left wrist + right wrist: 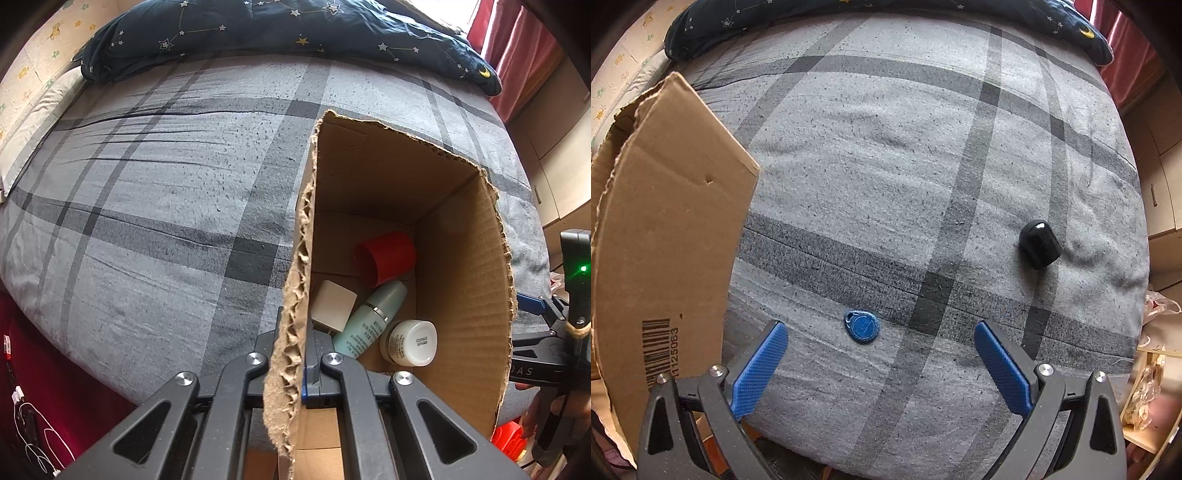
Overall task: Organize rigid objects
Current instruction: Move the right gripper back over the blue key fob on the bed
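Left gripper clamped on box wall.

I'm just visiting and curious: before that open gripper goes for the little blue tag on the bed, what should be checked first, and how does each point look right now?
1. Right gripper open wide enough for the blue tag: ok, fingers spread well apart.
2. Tag lined up between the fingers: ok, it lies just ahead, slightly left of centre.
3. Tag free of clutter: ok, it lies alone on the bedsheet; the black cap is far right.
4. Cardboard box held steady: ok, the left gripper is shut on its torn wall.
5. Room in the box: ok, the bottle, jar, red cap and white cube leave bare floor.
6. Flat tag easy to pinch: cannot tell.
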Demonstrator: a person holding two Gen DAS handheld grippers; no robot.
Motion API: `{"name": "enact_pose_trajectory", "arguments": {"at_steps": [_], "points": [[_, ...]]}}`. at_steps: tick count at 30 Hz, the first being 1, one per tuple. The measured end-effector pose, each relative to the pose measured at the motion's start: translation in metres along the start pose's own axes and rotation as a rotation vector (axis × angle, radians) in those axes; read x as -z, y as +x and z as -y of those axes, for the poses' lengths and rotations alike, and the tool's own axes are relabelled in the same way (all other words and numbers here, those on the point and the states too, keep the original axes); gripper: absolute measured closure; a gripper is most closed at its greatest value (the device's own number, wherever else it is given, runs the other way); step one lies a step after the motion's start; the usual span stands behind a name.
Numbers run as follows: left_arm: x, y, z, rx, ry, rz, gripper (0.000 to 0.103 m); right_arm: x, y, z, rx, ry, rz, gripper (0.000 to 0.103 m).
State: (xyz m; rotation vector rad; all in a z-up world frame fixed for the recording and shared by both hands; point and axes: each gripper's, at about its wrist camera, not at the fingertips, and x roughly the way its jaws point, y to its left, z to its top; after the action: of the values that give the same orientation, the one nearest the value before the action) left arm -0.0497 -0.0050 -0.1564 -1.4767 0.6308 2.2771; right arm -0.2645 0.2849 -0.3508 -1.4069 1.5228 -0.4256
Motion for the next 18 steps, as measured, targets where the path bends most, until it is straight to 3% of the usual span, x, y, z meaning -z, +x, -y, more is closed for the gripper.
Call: {"name": "enact_pose_trajectory", "arguments": {"at_steps": [18], "points": [[0.003,0.004,-0.001,-0.029,-0.081,-0.02,0.1,0.009,0.066,-0.012,0.062,-0.044,-0.039,0.0]]}}
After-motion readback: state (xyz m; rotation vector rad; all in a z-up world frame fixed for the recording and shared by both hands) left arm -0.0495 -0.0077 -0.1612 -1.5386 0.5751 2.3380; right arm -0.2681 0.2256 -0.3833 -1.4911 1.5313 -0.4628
